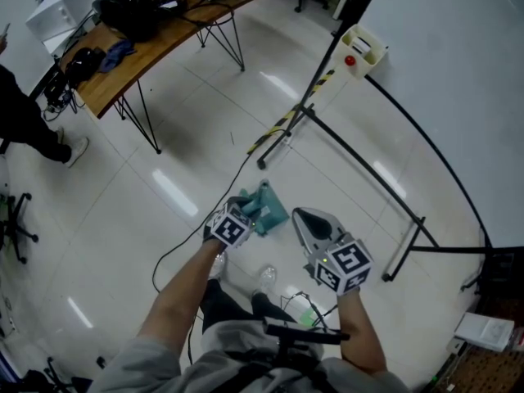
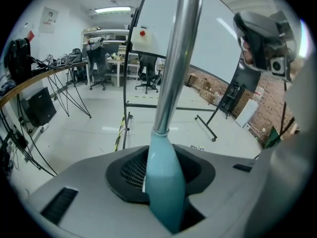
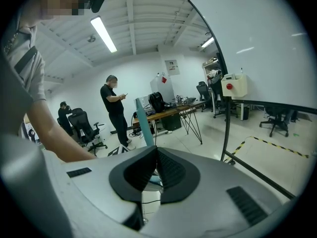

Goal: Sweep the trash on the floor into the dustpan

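On the glossy floor [image 1: 147,219], just ahead of the shoes, a teal piece [image 1: 268,208] is parked. Dustpan or broom head can't really be told from above, but it's judged to be part of the sweeping set.

The left gripper [image 1: 242,213] is held right over it, angled down. Its jaws are clamped on a teal handle [image 2: 166,182] that tapers into a bare metal pole [image 2: 174,68]. The fat teal sleeve is probably what's grabbed because it fills the pads and shouldn't twist the way a slick pole would.

The right gripper [image 1: 307,221] is parked just beside the left one, with its jaws pressed fully together and nothing pinched between them. A thin teal strip [image 3: 142,128] can be seen beyond them, apart from the pads. So only one tool is gripped at this point, and the free gripper is likely being saved for the second handle.

No trash can be clearly made out on the tiles nearby, so the sweeping itself isn't judged to be under way yet.
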Demonstrator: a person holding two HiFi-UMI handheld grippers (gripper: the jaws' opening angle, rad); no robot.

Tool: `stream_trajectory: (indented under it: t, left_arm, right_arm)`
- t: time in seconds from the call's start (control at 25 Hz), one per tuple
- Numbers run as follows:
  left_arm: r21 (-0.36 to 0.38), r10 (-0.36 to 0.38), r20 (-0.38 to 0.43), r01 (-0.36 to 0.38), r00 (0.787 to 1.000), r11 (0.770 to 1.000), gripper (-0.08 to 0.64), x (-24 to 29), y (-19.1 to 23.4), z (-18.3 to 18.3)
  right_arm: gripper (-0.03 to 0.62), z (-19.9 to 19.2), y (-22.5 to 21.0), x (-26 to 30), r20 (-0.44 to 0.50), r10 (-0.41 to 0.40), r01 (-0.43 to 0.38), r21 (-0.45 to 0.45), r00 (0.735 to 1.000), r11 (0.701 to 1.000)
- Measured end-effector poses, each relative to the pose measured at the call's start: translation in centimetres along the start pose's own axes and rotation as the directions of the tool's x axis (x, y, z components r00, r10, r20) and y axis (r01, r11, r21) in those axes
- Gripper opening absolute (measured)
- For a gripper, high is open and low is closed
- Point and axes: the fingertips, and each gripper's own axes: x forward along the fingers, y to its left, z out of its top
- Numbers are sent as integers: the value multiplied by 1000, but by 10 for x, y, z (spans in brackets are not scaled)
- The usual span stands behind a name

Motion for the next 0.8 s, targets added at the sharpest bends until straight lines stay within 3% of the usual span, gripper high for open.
stream_trajectory:
  t: [0.52,0.72,0.76,0.8]
  left_arm:
    - [109,61,-55,-55,997,993,109,-15,3,1]
    - [166,13,-70,-1,997,986,109,-43,-13,19]
    - [180,4,-71,9,997,984,107,-50,-17,25]
    - [194,-5,-65,17,998,981,107,-57,-21,32]
  right_arm:
    - [6,5,1,-2,11,-13,13,-14,1000,1000]
    - [6,21,9,-3,48,4,-3,-31,999,1000]
    - [23,25,13,-2,56,17,-15,-38,998,999]
    - [83,30,18,-1,66,33,-30,-46,997,998]
